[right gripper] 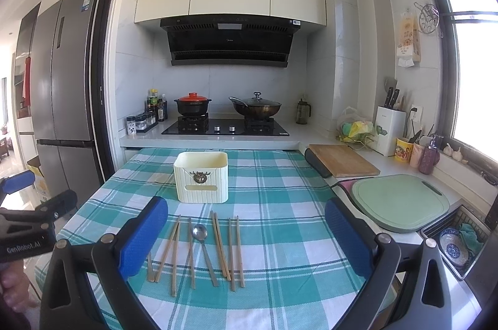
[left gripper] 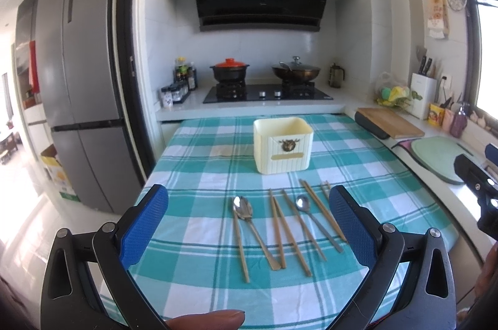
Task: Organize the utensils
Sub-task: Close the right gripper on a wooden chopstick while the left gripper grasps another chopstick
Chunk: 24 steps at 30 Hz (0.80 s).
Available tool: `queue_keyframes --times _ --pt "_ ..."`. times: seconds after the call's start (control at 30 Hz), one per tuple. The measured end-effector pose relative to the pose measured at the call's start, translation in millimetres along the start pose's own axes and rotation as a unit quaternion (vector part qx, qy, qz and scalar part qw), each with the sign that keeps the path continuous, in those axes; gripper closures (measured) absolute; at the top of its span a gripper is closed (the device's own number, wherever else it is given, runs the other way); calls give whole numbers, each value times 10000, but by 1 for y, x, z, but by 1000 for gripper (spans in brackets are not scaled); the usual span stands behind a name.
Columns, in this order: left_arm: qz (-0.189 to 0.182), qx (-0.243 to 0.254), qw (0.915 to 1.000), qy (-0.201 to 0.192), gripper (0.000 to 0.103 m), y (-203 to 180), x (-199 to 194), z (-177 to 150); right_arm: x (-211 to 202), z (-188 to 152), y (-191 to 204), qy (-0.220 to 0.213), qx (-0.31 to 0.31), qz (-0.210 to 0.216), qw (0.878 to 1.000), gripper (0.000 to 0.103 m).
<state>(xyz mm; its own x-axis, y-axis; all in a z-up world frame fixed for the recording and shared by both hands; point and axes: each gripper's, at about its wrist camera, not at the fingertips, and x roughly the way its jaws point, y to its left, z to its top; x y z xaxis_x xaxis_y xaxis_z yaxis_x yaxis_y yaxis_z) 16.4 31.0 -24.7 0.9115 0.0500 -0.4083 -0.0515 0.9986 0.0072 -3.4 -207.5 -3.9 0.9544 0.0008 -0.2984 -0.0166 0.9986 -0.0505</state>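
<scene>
Not started yet: cream holder [left gripper: 282, 146] empty as far as visible, mid-table. Chopsticks [left gripper: 291, 229] & spoons [left gripper: 243, 207] loose on checked cloth [left gripper: 193, 171] in front. Left gripper [left gripper: 249, 224], right gripper [right gripper: 246, 239] spread wide, nothing held.

Glossy metal spoons [left gripper: 302, 203] are gleaming beside matt wooden chopsticks [left gripper: 291, 232] on woven checked cloth [left gripper: 202, 174]; a ribbed plastic holder [left gripper: 282, 145] is looking smooth.

Both wrist views face the stove, above the checked tablecloth [left gripper: 199, 174]; shared utensils [right gripper: 202, 249]
</scene>
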Motion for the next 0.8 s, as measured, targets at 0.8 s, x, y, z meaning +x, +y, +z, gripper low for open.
queue_keyframes --times 0.8 --pt "195 -530 9789 1966 0 53 190 -75 120 -44 -35 1059 271 -179 9938 0"
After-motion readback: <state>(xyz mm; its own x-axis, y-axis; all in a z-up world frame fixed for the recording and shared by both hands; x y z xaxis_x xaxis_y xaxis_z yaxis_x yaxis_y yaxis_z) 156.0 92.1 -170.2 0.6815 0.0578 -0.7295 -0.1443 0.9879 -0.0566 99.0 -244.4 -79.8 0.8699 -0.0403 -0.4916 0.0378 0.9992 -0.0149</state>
